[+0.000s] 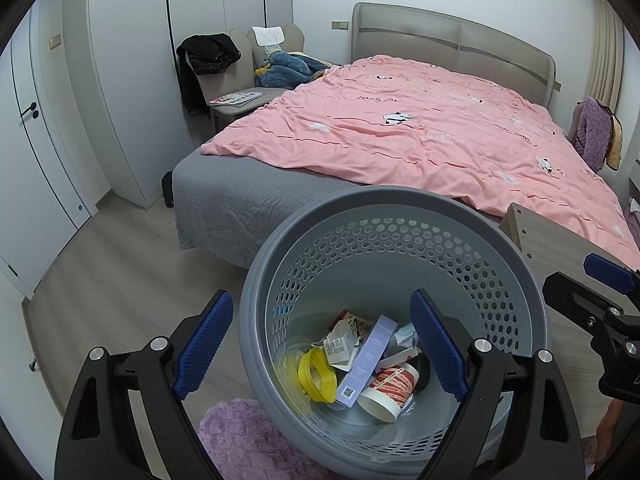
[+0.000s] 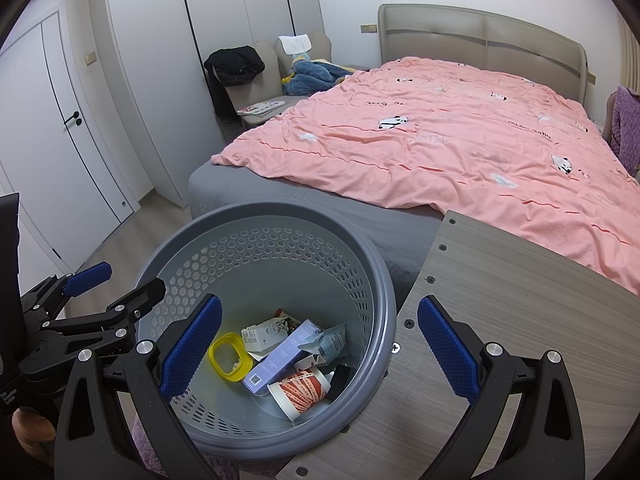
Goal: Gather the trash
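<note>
A grey perforated trash basket [image 1: 256,280] stands on the floor at the foot of the bed; it also shows in the right wrist view [image 2: 384,296]. Inside lie a yellow ring lid [image 1: 318,376], a lilac box [image 1: 366,360], a red-and-white paper cup [image 1: 390,390], a white carton and wrappers. My left gripper [image 1: 322,346] is open and empty over the basket's near rim. My right gripper [image 2: 320,346] is open and empty above the basket's right rim and the wooden tabletop [image 2: 540,320]. The left gripper's fingers [image 2: 86,274] show at the left of the right wrist view.
A bed with a pink duvet [image 1: 400,128] fills the back. Chairs with clothes and a magazine [image 1: 236,98] stand by the white wardrobe [image 1: 132,80]. A lilac fluffy rug [image 1: 240,440] lies beside the basket on the wood floor.
</note>
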Tool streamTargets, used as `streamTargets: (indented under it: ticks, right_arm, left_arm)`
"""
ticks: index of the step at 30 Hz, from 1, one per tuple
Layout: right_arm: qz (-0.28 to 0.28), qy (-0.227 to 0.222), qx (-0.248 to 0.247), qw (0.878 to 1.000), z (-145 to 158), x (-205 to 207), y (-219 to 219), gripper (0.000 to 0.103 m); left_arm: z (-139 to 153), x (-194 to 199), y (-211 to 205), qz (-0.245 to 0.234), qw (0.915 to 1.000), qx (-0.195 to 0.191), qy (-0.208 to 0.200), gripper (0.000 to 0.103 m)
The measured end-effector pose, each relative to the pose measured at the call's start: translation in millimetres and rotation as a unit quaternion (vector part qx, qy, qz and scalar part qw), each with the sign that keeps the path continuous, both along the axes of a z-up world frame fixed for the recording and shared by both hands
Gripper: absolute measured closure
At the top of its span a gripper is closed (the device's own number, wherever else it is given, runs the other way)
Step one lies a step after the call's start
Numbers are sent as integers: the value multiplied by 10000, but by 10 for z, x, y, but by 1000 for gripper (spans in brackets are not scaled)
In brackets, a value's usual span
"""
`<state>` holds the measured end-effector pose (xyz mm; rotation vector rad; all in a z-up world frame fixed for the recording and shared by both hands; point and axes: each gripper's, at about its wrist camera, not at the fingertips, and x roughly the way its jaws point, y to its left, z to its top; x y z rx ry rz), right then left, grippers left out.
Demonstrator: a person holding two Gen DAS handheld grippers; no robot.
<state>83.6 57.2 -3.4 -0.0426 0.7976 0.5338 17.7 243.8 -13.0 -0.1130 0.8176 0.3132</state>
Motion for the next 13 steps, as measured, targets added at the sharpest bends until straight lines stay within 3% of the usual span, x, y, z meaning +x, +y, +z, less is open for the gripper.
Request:
streamTargets:
  ticks: [13]
  right_arm:
    - [-1, 2, -1, 10000, 0, 1, 4, 7]
  left_arm:
    - [-9, -4, 10, 13, 10000, 8, 15, 17]
